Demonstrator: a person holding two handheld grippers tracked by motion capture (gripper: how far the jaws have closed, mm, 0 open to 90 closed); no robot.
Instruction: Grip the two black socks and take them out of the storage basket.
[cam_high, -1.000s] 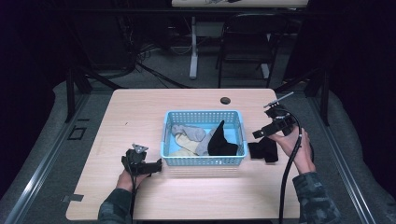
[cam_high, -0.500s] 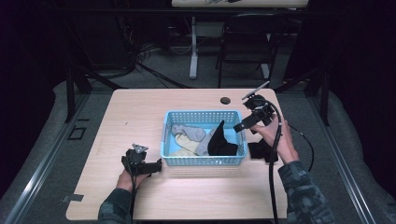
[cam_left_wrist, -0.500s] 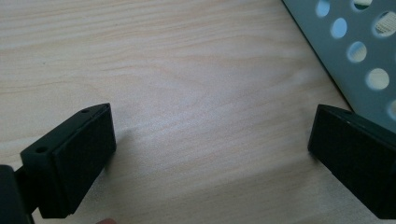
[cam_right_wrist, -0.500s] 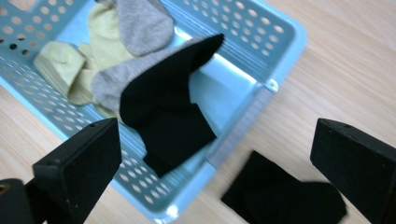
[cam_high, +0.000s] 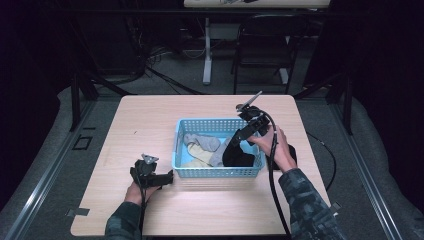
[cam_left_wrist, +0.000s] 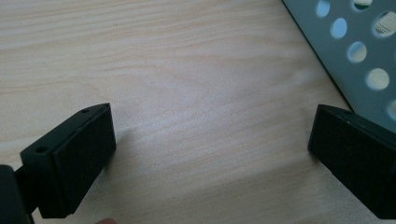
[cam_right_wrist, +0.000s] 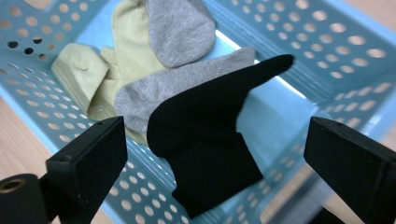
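Observation:
A light blue perforated basket (cam_high: 216, 171) sits in the middle of the wooden table (cam_high: 150, 120). It holds a black sock (cam_right_wrist: 210, 135), grey socks (cam_right_wrist: 180, 28) and pale yellow socks (cam_right_wrist: 79, 70). My right gripper (cam_high: 241, 134) hovers over the basket's right part, open, its jaws spread to either side of the black sock (cam_high: 239, 156) and above it. My left gripper (cam_high: 159, 178) rests low on the table just left of the basket's front left corner (cam_left_wrist: 369, 51), open with bare wood between its fingers (cam_left_wrist: 77, 161).
A dark piece of cloth (cam_high: 291, 156) lies on the table behind the right hand, right of the basket. A small dark round object (cam_high: 240, 106) sits near the table's far edge. Chairs and cables stand beyond the table.
The right gripper has swung left from beside the basket's right side to over the basket, and points down at the black sock. The left gripper has not moved.

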